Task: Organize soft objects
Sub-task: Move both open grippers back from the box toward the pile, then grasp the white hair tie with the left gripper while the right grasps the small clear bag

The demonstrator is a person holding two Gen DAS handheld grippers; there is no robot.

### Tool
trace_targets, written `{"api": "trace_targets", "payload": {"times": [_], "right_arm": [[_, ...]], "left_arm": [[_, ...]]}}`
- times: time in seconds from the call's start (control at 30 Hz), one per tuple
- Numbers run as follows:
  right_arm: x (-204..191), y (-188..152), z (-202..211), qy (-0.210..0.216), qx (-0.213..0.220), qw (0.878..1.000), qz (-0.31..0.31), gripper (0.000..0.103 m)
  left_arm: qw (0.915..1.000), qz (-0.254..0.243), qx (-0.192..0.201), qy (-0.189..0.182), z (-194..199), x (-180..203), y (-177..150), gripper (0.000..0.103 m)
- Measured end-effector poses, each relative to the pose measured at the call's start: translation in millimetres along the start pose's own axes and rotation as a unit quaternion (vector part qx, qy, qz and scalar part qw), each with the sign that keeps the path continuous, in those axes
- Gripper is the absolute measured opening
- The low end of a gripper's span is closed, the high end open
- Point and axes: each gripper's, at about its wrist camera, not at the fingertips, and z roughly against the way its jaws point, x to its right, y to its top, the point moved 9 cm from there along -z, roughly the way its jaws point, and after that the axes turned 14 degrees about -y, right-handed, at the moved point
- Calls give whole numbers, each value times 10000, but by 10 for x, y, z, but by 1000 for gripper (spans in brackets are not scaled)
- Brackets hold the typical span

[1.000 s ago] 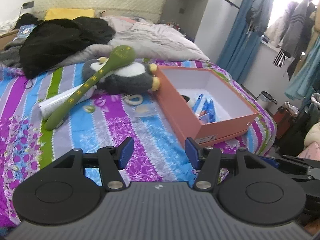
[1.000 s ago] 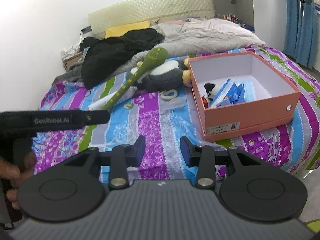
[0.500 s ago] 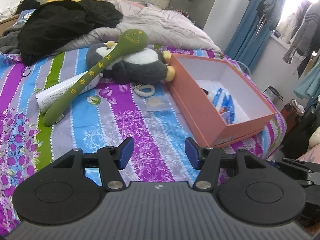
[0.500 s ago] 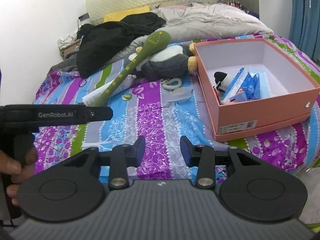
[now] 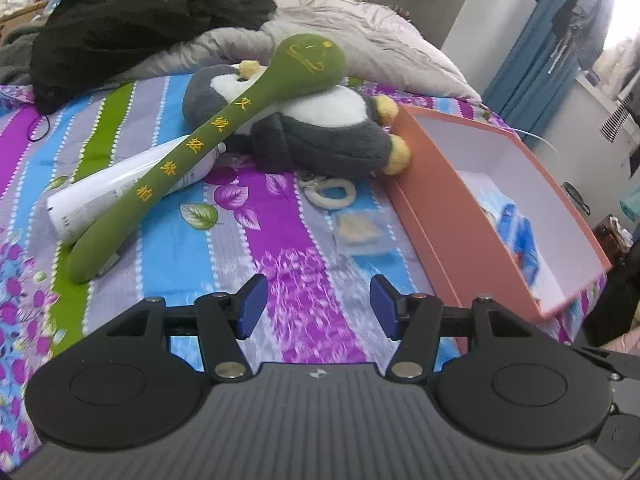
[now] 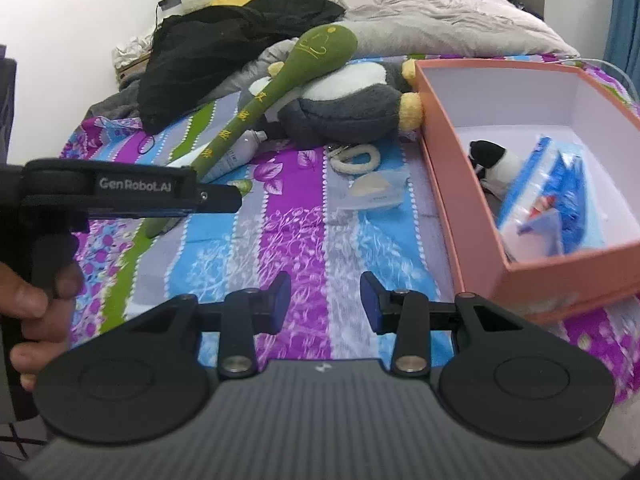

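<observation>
Both tongs nearer the bed (image 5: 248, 208) than before | left tongs (image 5: 314, 306) and right tongs (image 6: 322, 300) part-open, empty | box (image 6: 448, 184) partly filled; I still see penguin plush (image 5: 320, 128), green plush mallet (image 5: 224, 128) out.

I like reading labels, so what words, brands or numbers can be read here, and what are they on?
"GenRobot.AI": strap on the left gripper.
Yellow embroidered characters: green plush stick, too blurred to read.
Small print: white tube, unreadable.
Sticker: orange box front, blurred.
Blue packets in the box: print unreadable.

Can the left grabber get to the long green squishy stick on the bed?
Probably yes. The left gripper is open with only bare striped bedsheet ahead, and the long green plush stick lies on top, uncovered.
</observation>
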Motion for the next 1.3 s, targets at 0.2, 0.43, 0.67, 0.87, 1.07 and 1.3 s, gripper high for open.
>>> {"api": "trace_targets", "payload": {"times": [0.2, 0.43, 0.67, 0.87, 1.07, 1.3], "right_arm": [[-33, 196, -508, -151, -32, 9998, 152, 41], [-45, 450, -1005, -162, 9, 9997, 186, 41], [-78, 591, -1419, -319, 102, 9990, 303, 64], [-48, 598, -1699, -576, 115, 9974, 417, 64], [-51, 542, -1833, -554, 114, 9971, 516, 65], [-68, 480, -1923, -555, -105, 9960, 686, 60]], "left_arm": [[9999, 26, -115, 16, -517, -284, 245, 63], [9993, -189, -327, 20, -1136, -543, 486, 63], [9972, -379, -533, -354, -1723, -562, 699, 63], [9941, -547, -763, -541, -2146, -530, 786, 63], [9907, -872, -900, -526, -2422, -495, 805, 61], [9877, -1114, -980, -500, -2494, -429, 764, 18]]}}
